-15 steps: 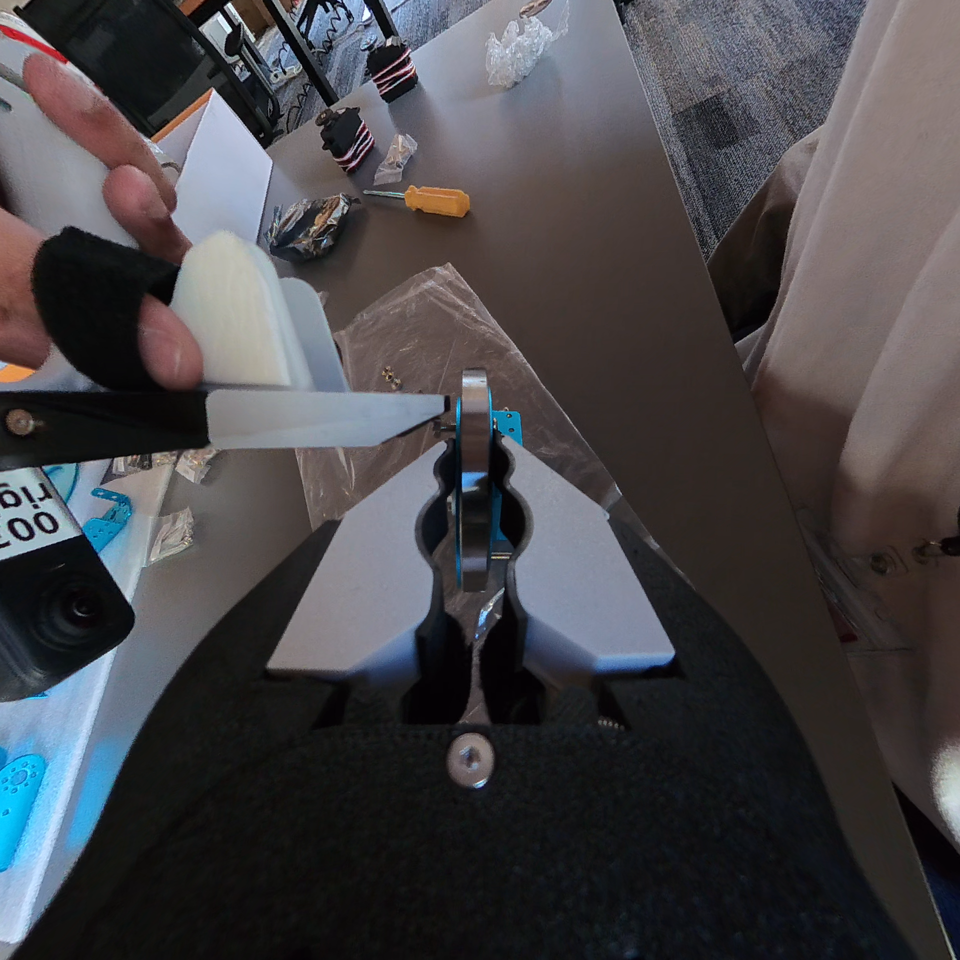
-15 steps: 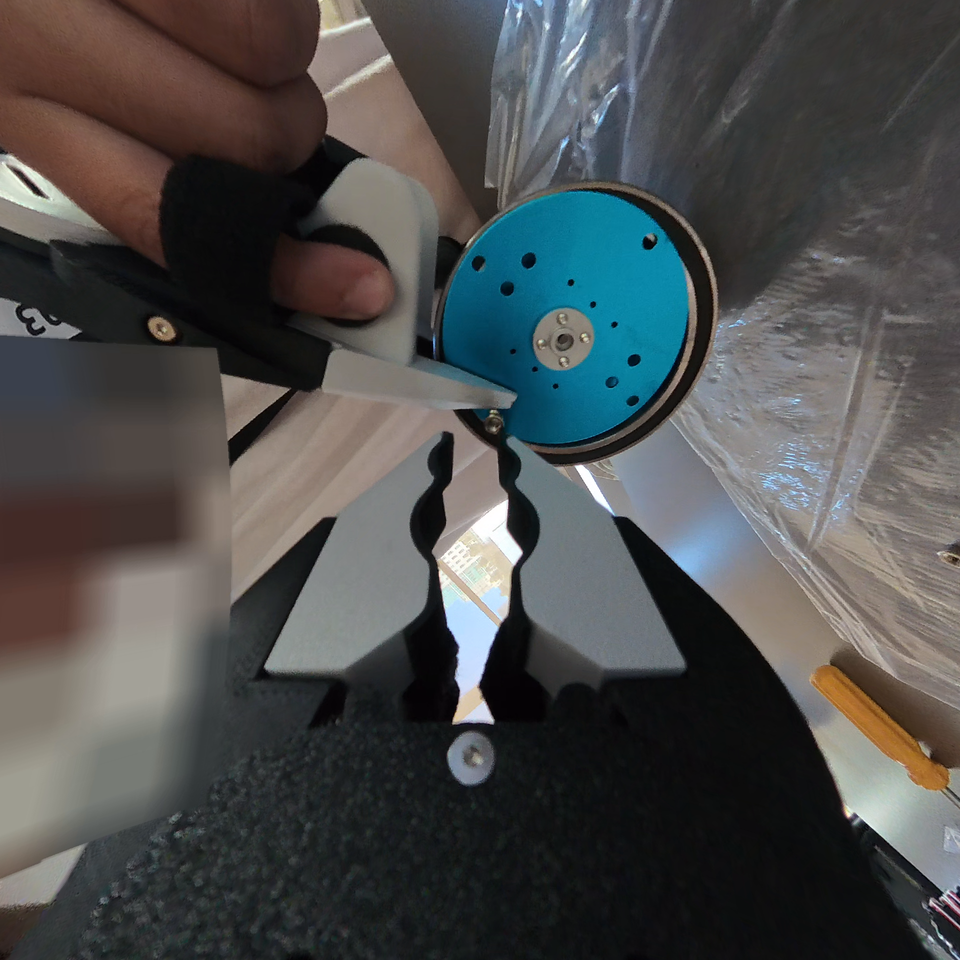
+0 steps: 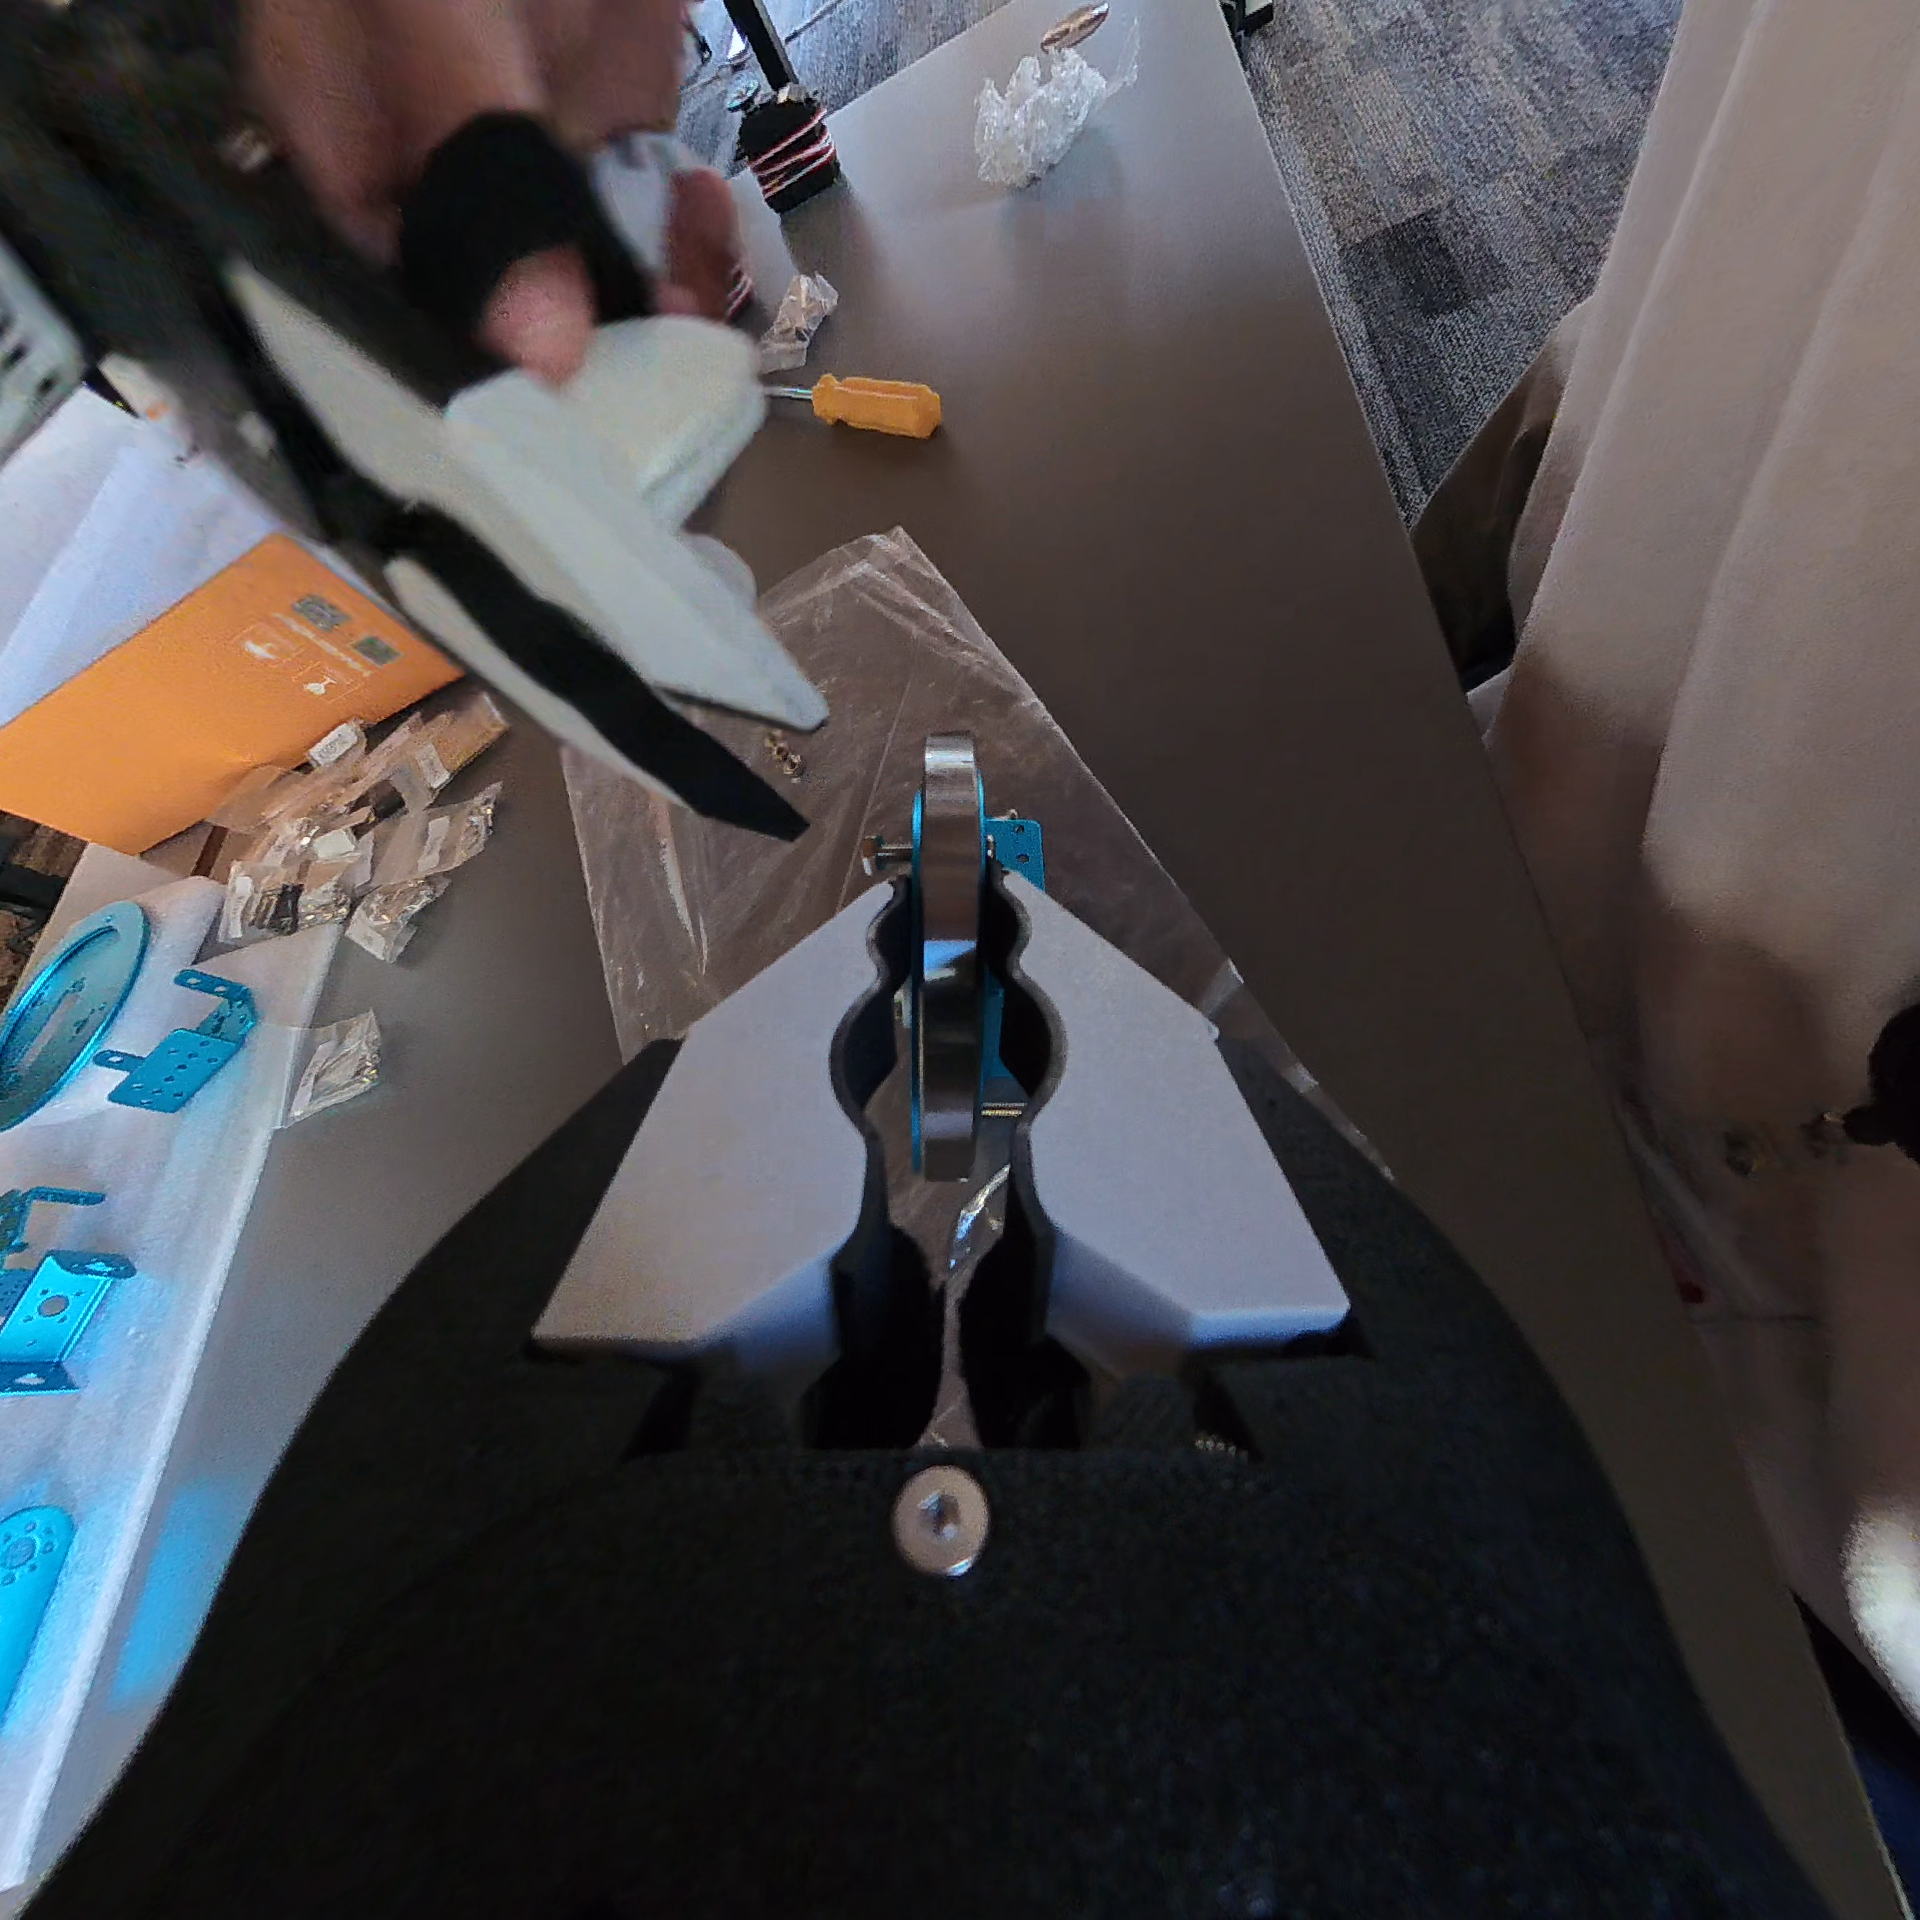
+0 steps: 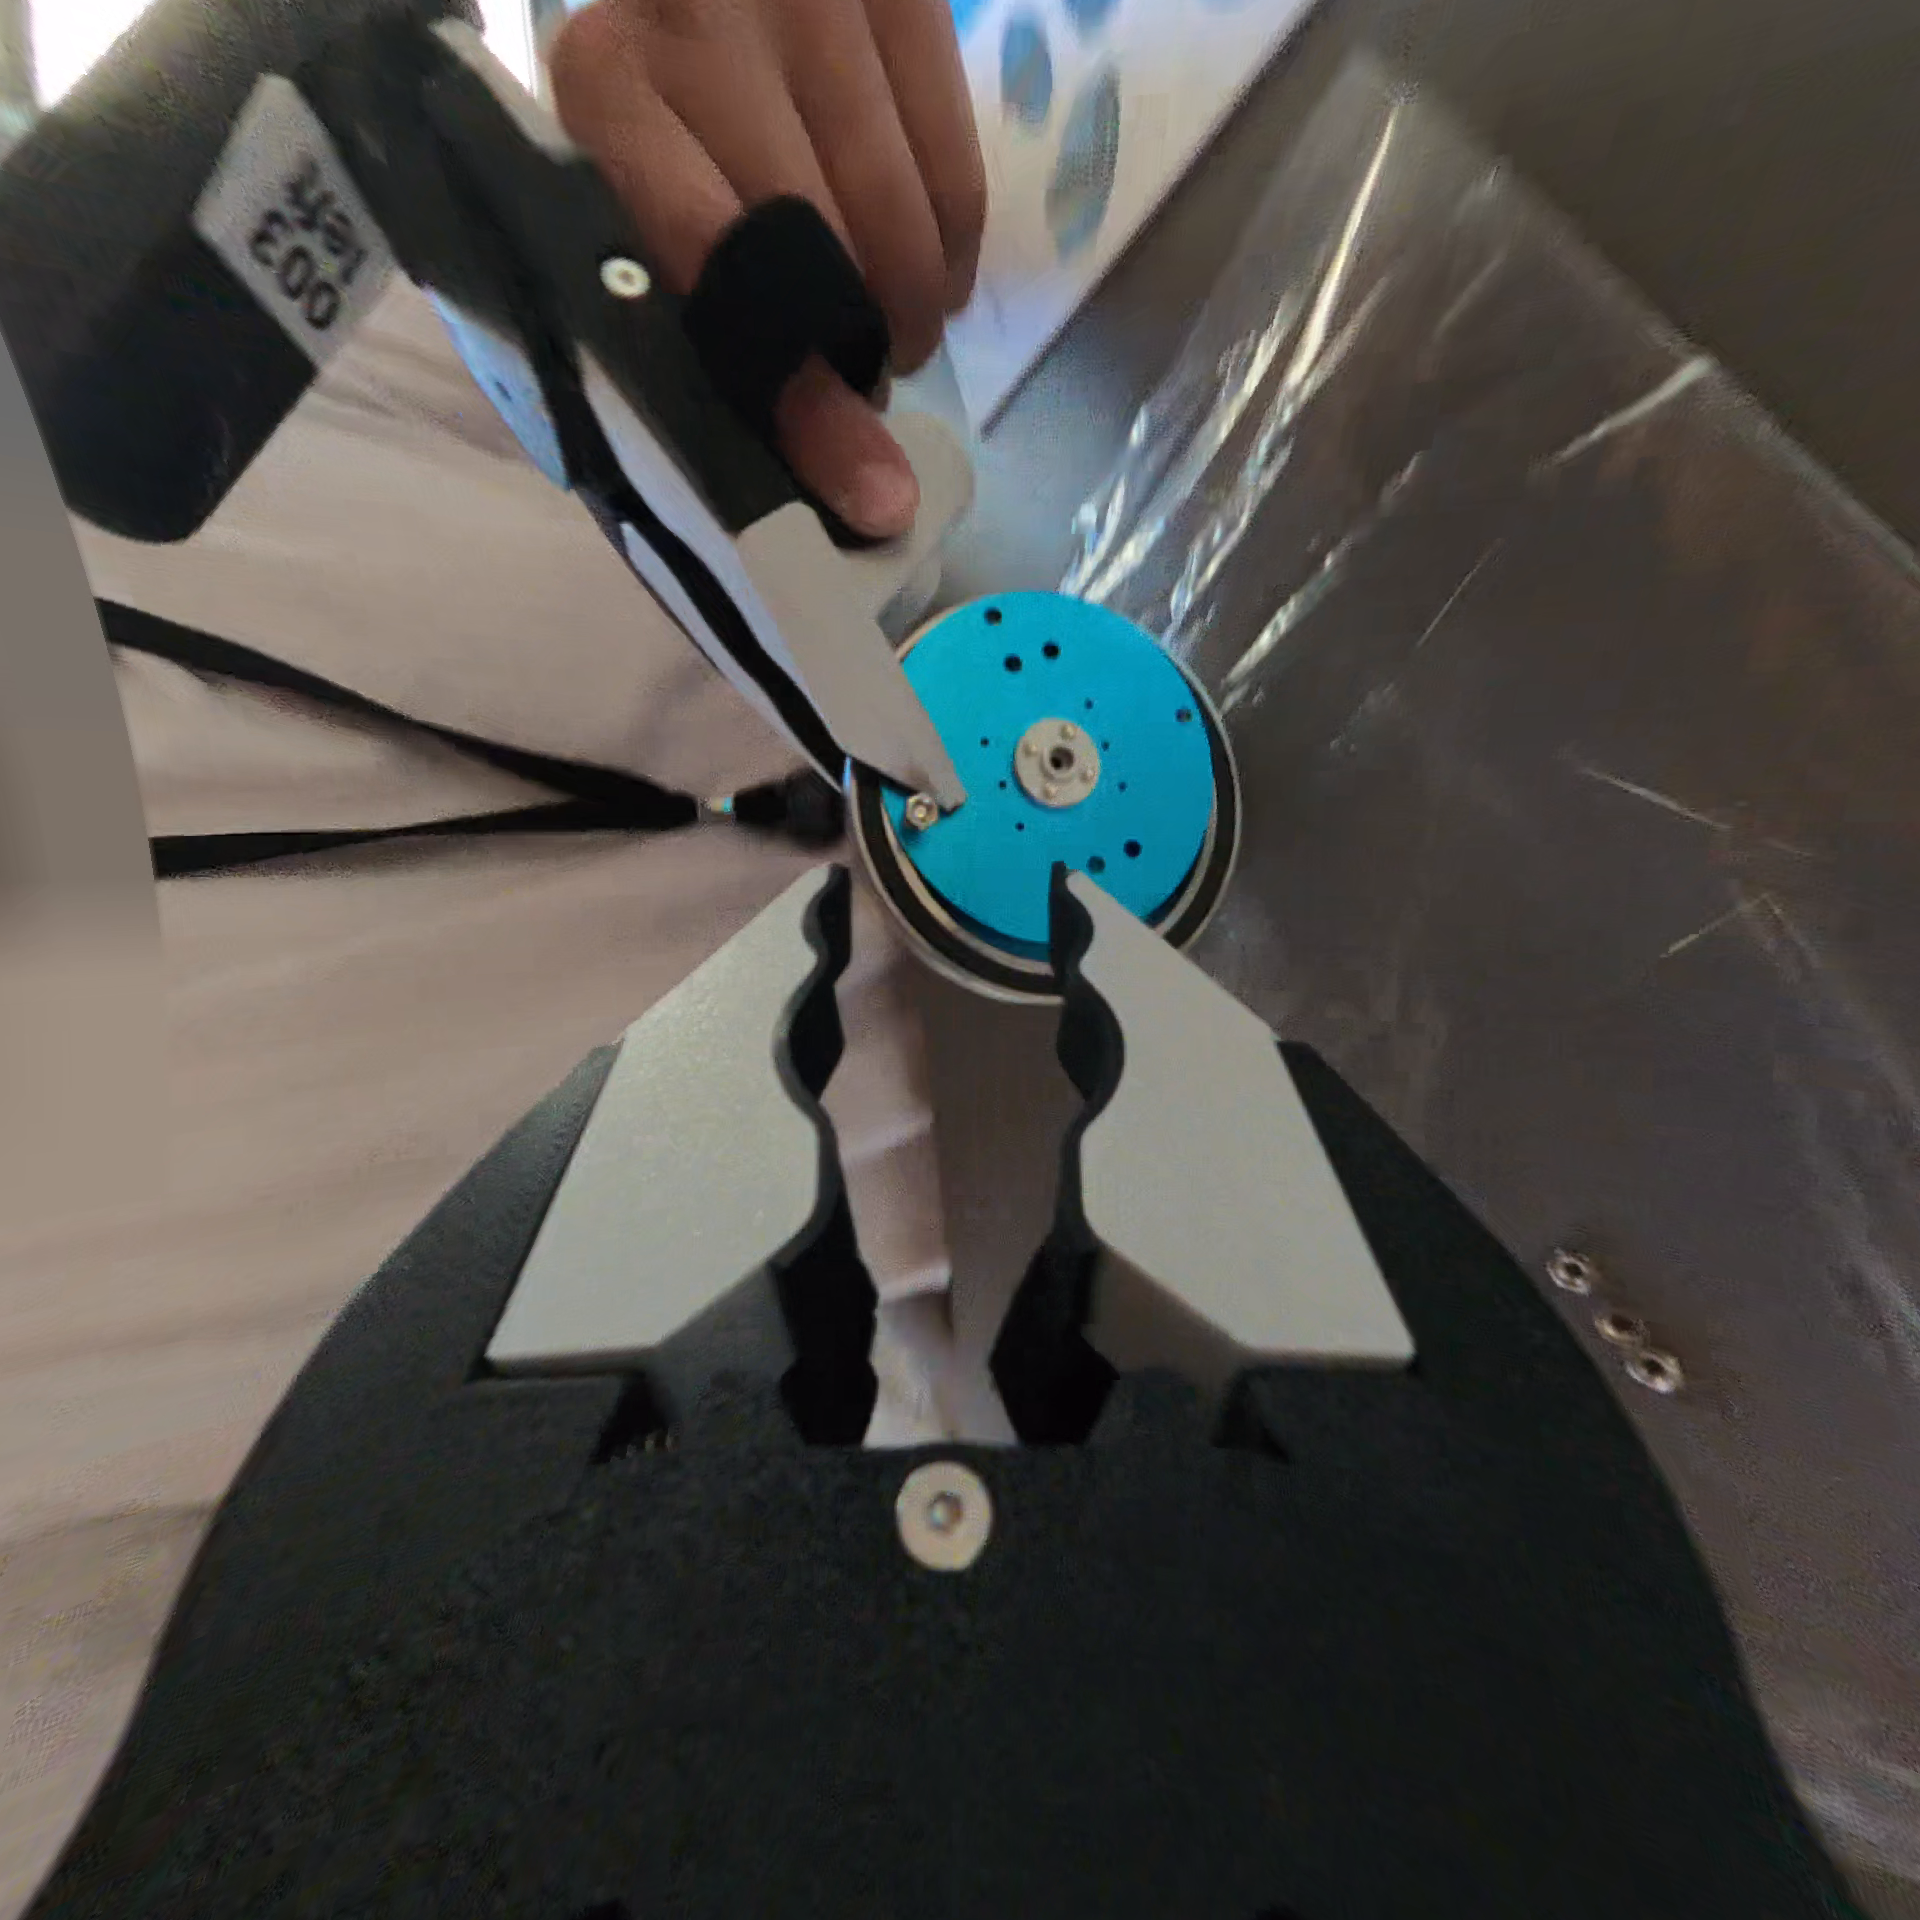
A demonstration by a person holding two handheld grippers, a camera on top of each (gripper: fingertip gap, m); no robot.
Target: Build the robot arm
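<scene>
My left gripper [image 3: 948, 888] is shut on a blue disc with a metal outer ring [image 3: 948, 935], held edge-on above the grey table [image 3: 1195, 520]. A small screw [image 3: 876, 852] sticks out of the disc's left face. In the right wrist view the disc [image 4: 1081, 831] faces me, with the left gripper's fingertips [image 4: 914, 758] clamped on its rim beside the screw head [image 4: 920, 811]. My right gripper [image 4: 945, 873] is open and empty, its tips just short of the disc's lower edge. It appears blurred in the left wrist view [image 3: 810, 774], up and left of the disc.
A clear plastic bag [image 3: 727, 862] lies under the disc with three nuts [image 4: 1610, 1325] on it. An orange-handled screwdriver [image 3: 878, 403], a black servo [image 3: 790, 135], an orange booklet [image 3: 208, 675], small hardware bags [image 3: 343, 831] and blue brackets [image 3: 177, 1060] lie to the left. A person's pale clothing [image 3: 1714, 727] is beyond the table's right edge. The tips of both grippers are at nearly the same place.
My right gripper has opened wider and drawn back and up from the screw on the disc. My left gripper still holds the disc in the same place.
</scene>
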